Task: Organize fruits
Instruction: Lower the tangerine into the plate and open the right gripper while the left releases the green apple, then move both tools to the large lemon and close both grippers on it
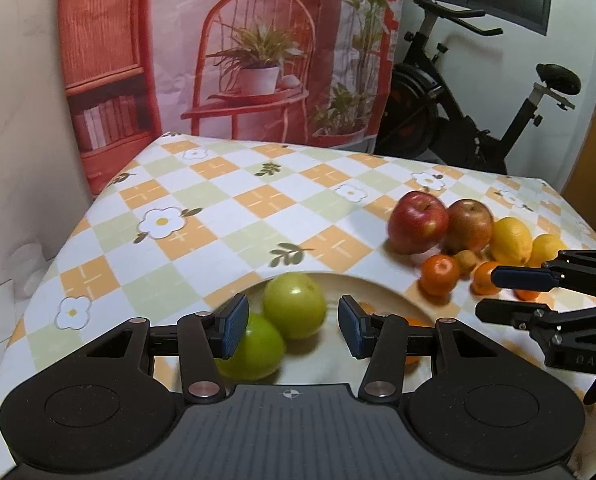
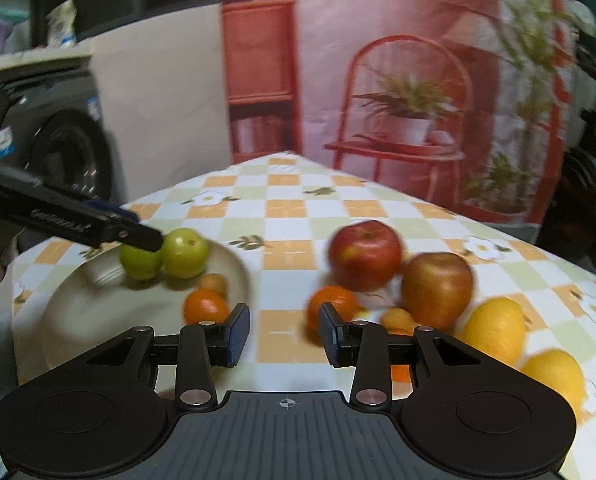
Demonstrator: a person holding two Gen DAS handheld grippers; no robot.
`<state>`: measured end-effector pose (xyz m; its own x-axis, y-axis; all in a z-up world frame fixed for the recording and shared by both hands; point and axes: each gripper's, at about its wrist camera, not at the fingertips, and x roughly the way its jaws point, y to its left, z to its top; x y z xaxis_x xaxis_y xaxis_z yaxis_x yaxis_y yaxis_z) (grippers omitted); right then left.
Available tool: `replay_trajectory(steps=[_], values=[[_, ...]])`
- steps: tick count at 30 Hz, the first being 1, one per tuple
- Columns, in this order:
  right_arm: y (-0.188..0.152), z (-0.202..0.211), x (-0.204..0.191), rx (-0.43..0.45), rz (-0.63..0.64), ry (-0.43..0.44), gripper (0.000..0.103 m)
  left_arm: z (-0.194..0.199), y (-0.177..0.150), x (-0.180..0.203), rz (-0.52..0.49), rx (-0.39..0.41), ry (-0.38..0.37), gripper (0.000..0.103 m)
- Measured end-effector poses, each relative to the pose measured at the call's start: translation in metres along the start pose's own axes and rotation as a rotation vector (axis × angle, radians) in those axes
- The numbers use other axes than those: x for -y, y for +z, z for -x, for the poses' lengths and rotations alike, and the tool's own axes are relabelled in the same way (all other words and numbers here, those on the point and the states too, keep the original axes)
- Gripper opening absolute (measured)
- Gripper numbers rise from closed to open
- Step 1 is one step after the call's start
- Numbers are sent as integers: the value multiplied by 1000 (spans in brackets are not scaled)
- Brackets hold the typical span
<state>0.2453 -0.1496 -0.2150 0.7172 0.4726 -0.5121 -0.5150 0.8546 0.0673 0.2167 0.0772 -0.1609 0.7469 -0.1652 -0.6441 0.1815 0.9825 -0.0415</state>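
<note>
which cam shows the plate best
The right wrist view: the cream plate shows nearly whole, holding two green apples and a mandarin. The left wrist view catches only its far rim behind that gripper's fingers.

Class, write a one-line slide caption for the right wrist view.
Open right claw hovers over the checked tablecloth between a plate of green apples and loose red apples, oranges and lemons.

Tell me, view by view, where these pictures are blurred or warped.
Left wrist view: the backdrop and the two green apples are fairly sharp, the red apple and mandarins smear slightly, and the fisheye bows the table edge. Right wrist view: motion blur softens nearly everything, including the red apple, lemons and plate; only the right hand-held gripper itself stays crisp.
</note>
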Motion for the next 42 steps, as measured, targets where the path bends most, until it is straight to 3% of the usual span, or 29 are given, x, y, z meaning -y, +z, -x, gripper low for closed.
replay_trajectory(steps=[13, 27, 42], values=[[-39, 43, 64, 57, -147, -155, 42, -4, 14, 60, -8, 55, -82, 52], [-74, 70, 128, 60, -203, -272, 42, -38, 44, 136, -108, 21, -157, 52], [-73, 52, 147, -7, -115, -171, 46, -110, 80, 209, -98, -101, -337, 52]])
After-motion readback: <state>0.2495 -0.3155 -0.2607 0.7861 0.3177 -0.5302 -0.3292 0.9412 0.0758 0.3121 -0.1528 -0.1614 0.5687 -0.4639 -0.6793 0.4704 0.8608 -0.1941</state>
